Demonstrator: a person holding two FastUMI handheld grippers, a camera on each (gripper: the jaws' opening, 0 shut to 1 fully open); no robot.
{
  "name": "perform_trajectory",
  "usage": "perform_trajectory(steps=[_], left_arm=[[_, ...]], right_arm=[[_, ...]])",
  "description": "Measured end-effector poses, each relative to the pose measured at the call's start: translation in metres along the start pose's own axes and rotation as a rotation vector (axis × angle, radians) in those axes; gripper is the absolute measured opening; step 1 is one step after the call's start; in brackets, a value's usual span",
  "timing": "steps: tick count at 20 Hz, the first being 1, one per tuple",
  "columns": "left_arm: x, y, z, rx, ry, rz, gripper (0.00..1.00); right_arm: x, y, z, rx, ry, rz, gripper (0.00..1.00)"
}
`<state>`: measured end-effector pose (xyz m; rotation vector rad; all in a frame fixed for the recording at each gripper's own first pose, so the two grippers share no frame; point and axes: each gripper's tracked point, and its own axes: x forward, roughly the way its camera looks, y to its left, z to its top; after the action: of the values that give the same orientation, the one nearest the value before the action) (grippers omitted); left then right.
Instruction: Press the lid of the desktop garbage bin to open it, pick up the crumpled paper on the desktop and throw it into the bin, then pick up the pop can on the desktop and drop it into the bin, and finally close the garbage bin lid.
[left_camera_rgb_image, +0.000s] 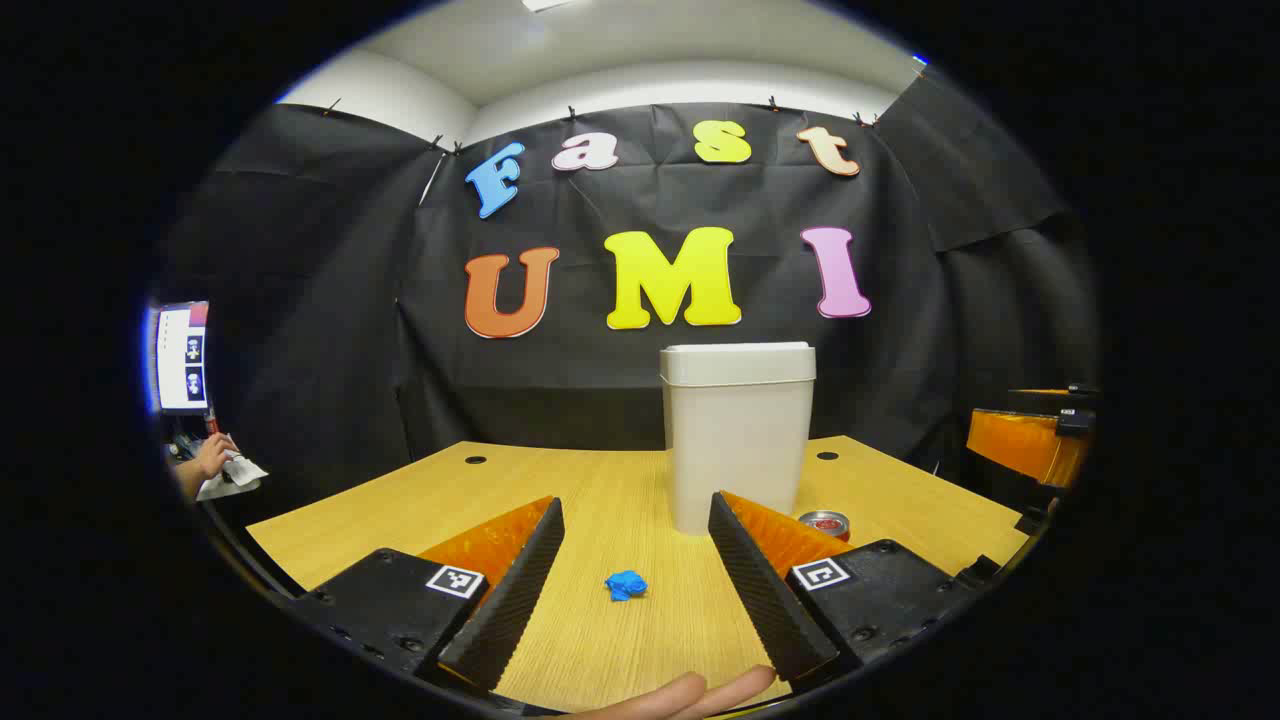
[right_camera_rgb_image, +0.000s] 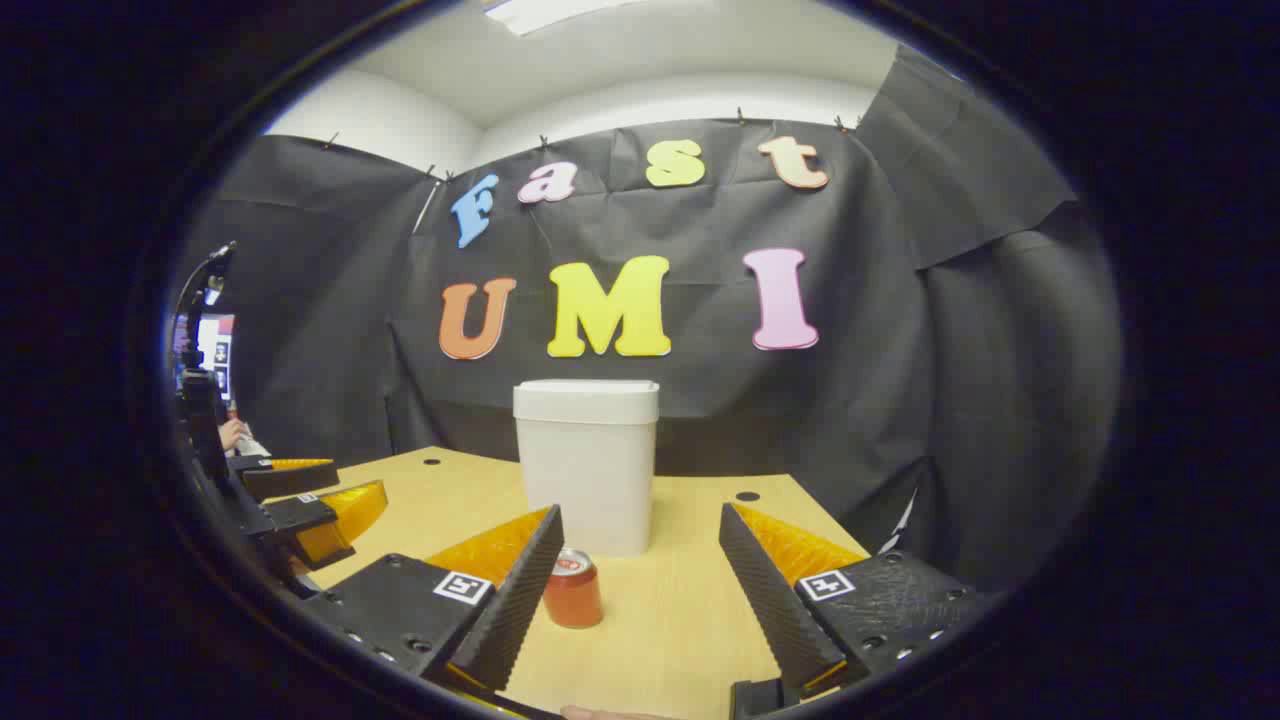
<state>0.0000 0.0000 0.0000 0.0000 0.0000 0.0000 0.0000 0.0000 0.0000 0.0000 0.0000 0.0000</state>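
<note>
In the left gripper view, a finger hides most of the pop can (left_camera_rgb_image: 826, 523).

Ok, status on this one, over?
Left gripper and right gripper open. Bin lid shut; paper, can on desk. Nothing blocking.

So the bin (left_camera_rgb_image: 738, 440) stands upright on the table (left_camera_rgb_image: 420, 500), toward the back, right in front of the cloth wall (left_camera_rgb_image: 330, 330). In the left gripper view the crumpled paper (left_camera_rgb_image: 626, 585) lies on the table in front of the bin, a bit to its left. In the right gripper view the can (right_camera_rgb_image: 572, 590) stands just in front of the bin, at its left corner
</note>
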Motion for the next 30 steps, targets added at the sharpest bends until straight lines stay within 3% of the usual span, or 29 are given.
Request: perform_trajectory(steps=[7,30], left_arm=[[0.003,-0.004,-0.011,-0.017,0.036,-0.044,0.96],[0.004,-0.003,-0.021,0.029,0.044,-0.047,0.96]], right_arm=[[0.000,0.007,-0.002,-0.032,-0.002,0.013,0.99],[0.003,0.000,-0.002,-0.010,0.005,0.007,0.96]])
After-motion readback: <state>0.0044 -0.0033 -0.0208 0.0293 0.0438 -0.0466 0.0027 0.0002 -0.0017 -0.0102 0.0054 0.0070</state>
